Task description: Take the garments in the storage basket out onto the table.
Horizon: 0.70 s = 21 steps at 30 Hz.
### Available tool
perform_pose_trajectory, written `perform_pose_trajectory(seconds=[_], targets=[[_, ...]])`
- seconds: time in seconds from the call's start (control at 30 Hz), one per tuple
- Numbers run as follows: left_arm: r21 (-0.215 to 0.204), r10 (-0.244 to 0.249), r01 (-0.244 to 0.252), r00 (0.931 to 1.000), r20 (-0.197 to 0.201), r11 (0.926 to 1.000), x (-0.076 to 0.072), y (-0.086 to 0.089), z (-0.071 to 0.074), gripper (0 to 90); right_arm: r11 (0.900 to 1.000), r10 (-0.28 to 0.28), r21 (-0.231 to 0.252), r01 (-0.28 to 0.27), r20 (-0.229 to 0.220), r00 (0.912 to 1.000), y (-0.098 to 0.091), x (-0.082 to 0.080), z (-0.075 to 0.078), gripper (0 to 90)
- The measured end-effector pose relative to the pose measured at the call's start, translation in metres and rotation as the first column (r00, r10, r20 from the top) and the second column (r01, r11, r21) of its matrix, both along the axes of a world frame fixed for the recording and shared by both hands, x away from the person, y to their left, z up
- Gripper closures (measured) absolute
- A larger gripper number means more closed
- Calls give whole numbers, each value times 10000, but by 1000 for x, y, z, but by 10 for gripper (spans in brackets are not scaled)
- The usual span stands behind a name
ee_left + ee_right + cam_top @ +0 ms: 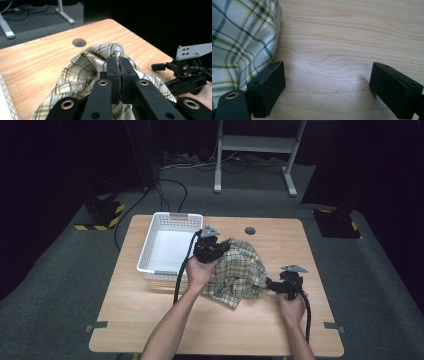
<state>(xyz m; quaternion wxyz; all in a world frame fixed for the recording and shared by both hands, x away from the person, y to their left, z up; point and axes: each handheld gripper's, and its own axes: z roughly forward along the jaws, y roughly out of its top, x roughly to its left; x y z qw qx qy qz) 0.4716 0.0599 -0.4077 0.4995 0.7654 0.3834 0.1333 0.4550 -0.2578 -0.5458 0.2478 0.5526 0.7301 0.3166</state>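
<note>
The plaid cloth (pixel 239 272) lies bunched at the middle of the wooden tabletop (pixel 150 320), at 3 o'clock of the white basket (pixel 148 251). The left gripper (pixel 223 246) has its jaws pressed together on a fold at the cloth's 11 o'clock edge, lifting it into a peak. The right gripper (pixel 268 283) rests low at the cloth's 4 o'clock edge, jaws spread wide apart over bare wood, one jaw just beside the fabric

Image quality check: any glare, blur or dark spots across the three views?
High view: table evenly lit, surroundings nearly black. Left gripper view: plaid cloth sharp, nearest jaw parts soft. Right gripper view: pale sheen on the wood between the open jaws, slightly soft overall.
</note>
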Motion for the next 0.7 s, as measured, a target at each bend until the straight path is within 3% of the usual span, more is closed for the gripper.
perform_pose_trajectory(seconds=[0.7], targets=[[52, 277, -273, 9962, -830, 9996, 7, 3, -38, 875, 10000, 1, 1, -1, 0, 10000, 0, 0, 0, 126]])
